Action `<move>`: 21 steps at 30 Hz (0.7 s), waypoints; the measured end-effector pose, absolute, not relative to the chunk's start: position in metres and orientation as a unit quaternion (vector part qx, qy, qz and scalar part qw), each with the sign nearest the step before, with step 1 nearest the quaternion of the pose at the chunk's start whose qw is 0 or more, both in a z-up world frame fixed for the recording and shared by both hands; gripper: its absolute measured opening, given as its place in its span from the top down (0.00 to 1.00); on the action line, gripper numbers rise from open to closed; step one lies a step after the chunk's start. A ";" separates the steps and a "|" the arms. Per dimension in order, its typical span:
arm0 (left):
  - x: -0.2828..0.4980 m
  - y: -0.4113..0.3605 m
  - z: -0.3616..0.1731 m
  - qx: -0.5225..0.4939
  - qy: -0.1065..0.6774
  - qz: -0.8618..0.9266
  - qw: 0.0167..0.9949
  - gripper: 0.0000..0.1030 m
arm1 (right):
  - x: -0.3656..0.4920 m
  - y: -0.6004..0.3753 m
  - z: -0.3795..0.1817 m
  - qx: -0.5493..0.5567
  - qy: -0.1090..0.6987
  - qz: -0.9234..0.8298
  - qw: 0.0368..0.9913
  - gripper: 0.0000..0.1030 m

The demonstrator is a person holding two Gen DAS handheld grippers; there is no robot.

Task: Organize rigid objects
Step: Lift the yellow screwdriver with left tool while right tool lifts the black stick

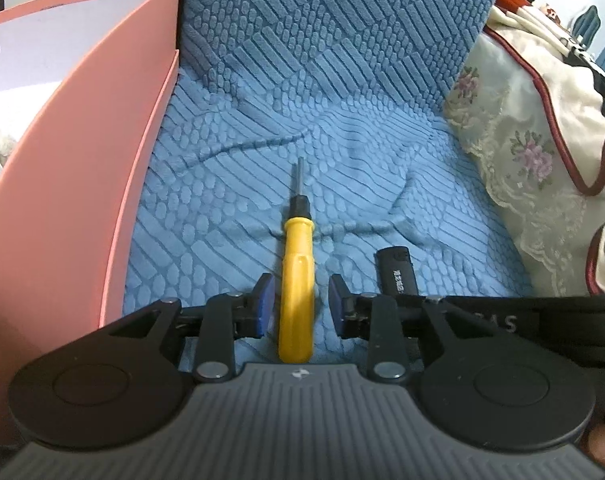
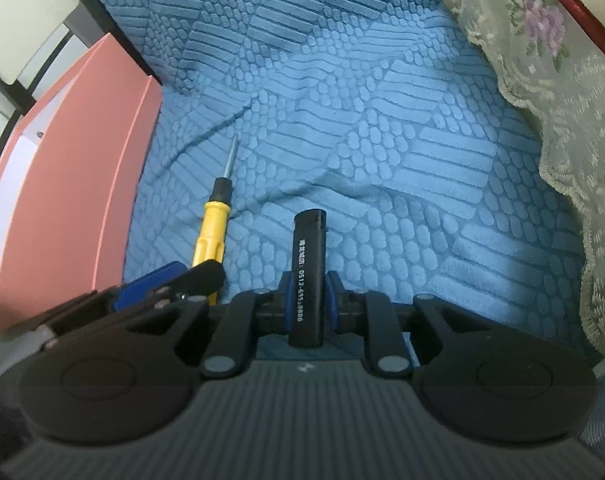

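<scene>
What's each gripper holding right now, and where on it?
Right gripper is shut on the black lighter, clamped low on its body. Left gripper is open, straddling the yellow screwdriver handle, not gripping.

Your right gripper's body hides the lighter's [image 2: 307,276] lower end; its first printed characters are too small to read.

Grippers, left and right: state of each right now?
Left gripper: open, pads either side of the yellow screwdriver, gaps visible.
Right gripper: shut on the black lighter.
</scene>
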State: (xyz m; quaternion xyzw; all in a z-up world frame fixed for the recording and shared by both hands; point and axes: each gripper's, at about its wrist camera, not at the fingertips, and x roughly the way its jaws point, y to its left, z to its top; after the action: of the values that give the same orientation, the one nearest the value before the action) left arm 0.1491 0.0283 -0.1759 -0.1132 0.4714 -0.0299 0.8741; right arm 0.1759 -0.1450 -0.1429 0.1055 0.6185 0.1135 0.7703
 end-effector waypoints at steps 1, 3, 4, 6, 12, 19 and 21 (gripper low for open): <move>0.150 0.029 -0.176 -0.115 0.471 -0.030 0.874 0.67 | 0.176 -0.147 -0.143 0.111 0.618 0.113 0.770 0.83; 0.151 0.030 -0.176 -0.121 0.468 -0.033 0.875 0.67 | 0.175 -0.148 -0.140 0.112 0.614 0.112 0.773 0.86; 0.151 0.030 -0.176 -0.120 0.468 -0.033 0.875 0.67 | 0.174 -0.148 -0.138 0.105 0.610 0.109 0.778 0.87; 0.153 0.029 -0.176 -0.118 0.467 -0.035 0.876 0.67 | 0.173 -0.147 -0.134 0.087 0.602 0.101 0.787 0.88; 0.160 0.025 -0.177 -0.109 0.463 -0.039 0.879 0.67 | 0.171 -0.143 -0.130 0.053 0.592 0.099 0.798 0.89; 0.170 0.026 -0.184 -0.108 0.469 -0.038 0.876 0.67 | 0.174 -0.143 -0.134 0.053 0.593 0.101 0.797 0.87; 0.172 0.025 -0.186 -0.105 0.470 -0.037 0.876 0.67 | 0.175 -0.144 -0.138 0.067 0.600 0.101 0.791 0.87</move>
State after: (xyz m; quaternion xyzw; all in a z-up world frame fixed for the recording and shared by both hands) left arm 0.1722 0.0251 -0.1858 -0.1054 0.4696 -0.0375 0.8757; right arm 0.1755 -0.1436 -0.1384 0.0670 0.5996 0.1007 0.7911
